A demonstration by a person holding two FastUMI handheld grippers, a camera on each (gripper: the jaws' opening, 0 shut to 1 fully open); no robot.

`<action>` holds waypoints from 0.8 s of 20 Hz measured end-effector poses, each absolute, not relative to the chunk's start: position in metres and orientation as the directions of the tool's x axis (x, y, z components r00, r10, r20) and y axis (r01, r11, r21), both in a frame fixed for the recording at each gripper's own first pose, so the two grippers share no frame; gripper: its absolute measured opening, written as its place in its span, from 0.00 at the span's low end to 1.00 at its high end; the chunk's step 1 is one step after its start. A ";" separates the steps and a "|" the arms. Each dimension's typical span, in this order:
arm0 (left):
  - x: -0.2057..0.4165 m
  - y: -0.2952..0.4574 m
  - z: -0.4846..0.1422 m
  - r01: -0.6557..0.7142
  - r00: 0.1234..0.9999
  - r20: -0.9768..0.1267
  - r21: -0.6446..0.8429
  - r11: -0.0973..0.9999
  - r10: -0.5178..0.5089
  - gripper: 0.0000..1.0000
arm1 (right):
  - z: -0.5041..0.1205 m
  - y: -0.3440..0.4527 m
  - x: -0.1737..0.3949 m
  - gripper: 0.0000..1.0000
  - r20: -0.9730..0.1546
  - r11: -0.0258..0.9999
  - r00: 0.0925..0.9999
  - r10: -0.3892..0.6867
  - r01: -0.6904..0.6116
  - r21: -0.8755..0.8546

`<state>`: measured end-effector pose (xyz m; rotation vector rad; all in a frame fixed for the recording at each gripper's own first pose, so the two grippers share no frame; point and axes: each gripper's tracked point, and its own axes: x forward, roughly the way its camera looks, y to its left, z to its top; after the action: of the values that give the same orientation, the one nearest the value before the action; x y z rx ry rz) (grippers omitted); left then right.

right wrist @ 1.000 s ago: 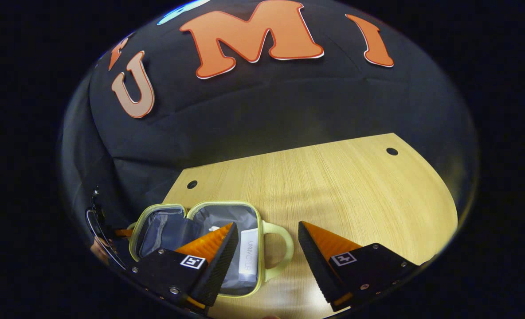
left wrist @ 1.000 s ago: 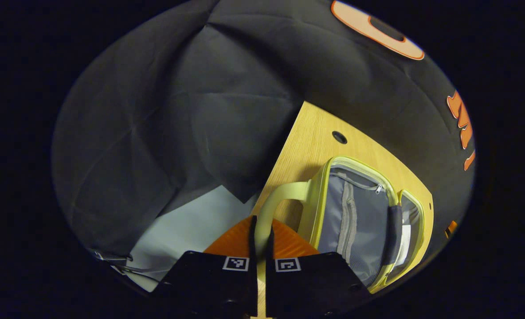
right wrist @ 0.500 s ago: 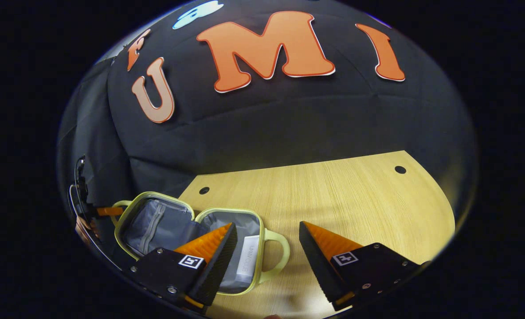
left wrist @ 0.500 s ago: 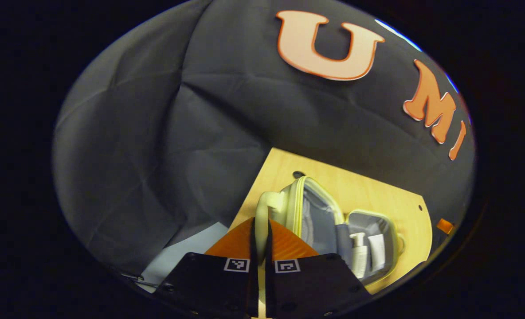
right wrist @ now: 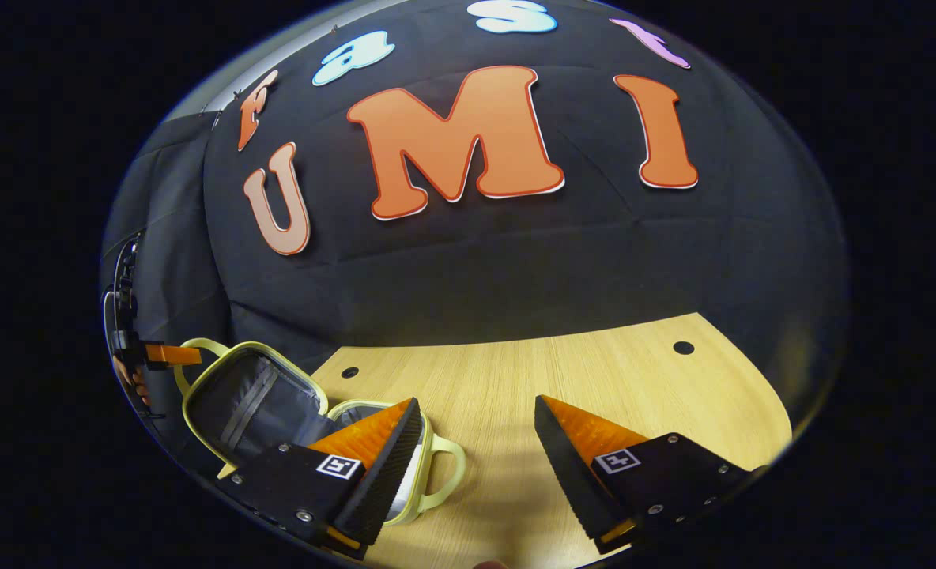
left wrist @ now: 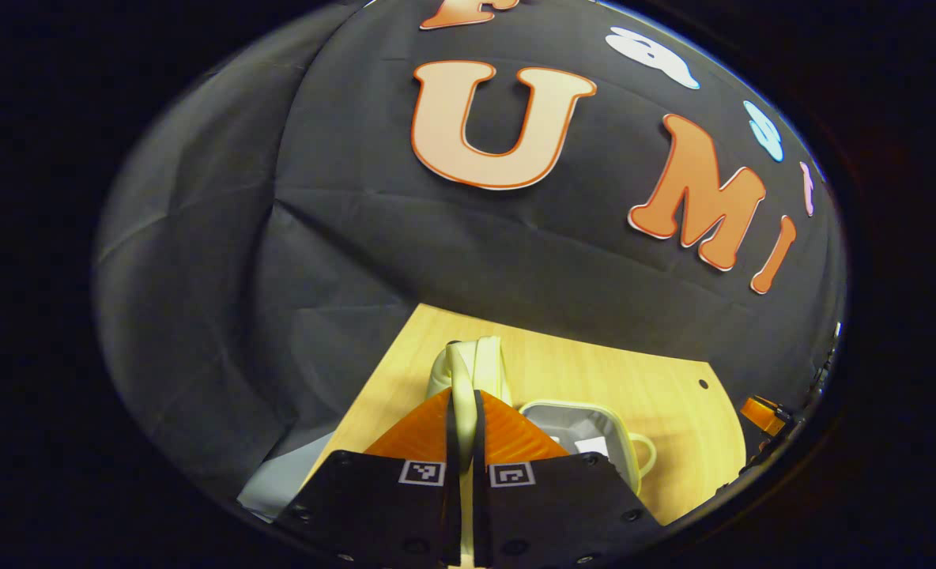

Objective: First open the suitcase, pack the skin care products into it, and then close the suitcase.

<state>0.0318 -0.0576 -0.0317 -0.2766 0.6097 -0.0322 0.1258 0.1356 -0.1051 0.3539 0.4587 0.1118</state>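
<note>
In the left gripper view, the left gripper (left wrist: 463, 411) pinches the pale yellow-green loop handle (left wrist: 468, 371) of the raised lid; beyond lies the small yellow-green suitcase's grey-lined base (left wrist: 586, 431) on the light wooden table (left wrist: 673, 395).

In the right gripper view, the right gripper (right wrist: 476, 442) hovers with jaws wide apart, holding nothing, over the table just right of the suitcase; the lid (right wrist: 247, 399) stands tilted up at left.

Suitcase (right wrist: 250, 399): pale yellow-green shell of smooth, matt finish, lined in grey woven cloth with a sewn zip; handle (left wrist: 468, 371) smooth, plastic-like. Table (right wrist: 594, 387): light wood-grain top, low sheen. Booth wall (right wrist: 515, 261): matt black cloth, creased.
</note>
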 end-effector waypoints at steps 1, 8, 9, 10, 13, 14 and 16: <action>0.032 -0.071 -0.025 -0.032 0.825 -0.550 -0.282 0.959 -0.134 0.06 | -0.105 0.132 0.124 0.92 -0.411 0.933 0.892 0.186 -0.029 0.360; 0.033 -0.180 0.001 0.112 0.825 -0.480 -0.376 0.920 -0.297 0.06 | -0.104 0.095 0.118 0.93 -0.386 0.933 0.907 0.167 -0.018 0.360; 0.031 -0.194 0.004 0.132 0.823 -0.472 -0.382 0.915 -0.316 0.06 | -0.104 0.093 0.117 0.93 -0.382 0.932 0.909 0.165 -0.017 0.362; 0.027 -0.206 0.003 0.151 0.815 -0.474 -0.384 0.911 -0.335 0.06 | -0.107 0.089 0.114 0.93 -0.377 0.933 0.913 0.157 -0.011 0.361; 0.021 -0.265 -0.002 0.231 0.775 -0.470 -0.410 0.882 -0.422 0.07 | -0.110 0.081 0.102 0.93 -0.376 0.937 0.913 0.157 -0.018 0.348; 0.018 -0.280 -0.005 0.255 0.763 -0.470 -0.410 0.876 -0.443 0.06 | -0.111 0.080 0.100 0.93 -0.376 0.938 0.913 0.159 -0.020 0.346; 0.015 -0.319 -0.024 0.298 0.729 -0.489 -0.405 0.864 -0.480 0.07 | -0.113 0.076 0.096 0.93 -0.378 0.939 0.912 0.156 -0.019 0.343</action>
<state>0.0153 -0.3185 -0.0242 -0.3106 0.6196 -0.4362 0.0962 0.0756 -0.1129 0.3407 0.4136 0.0920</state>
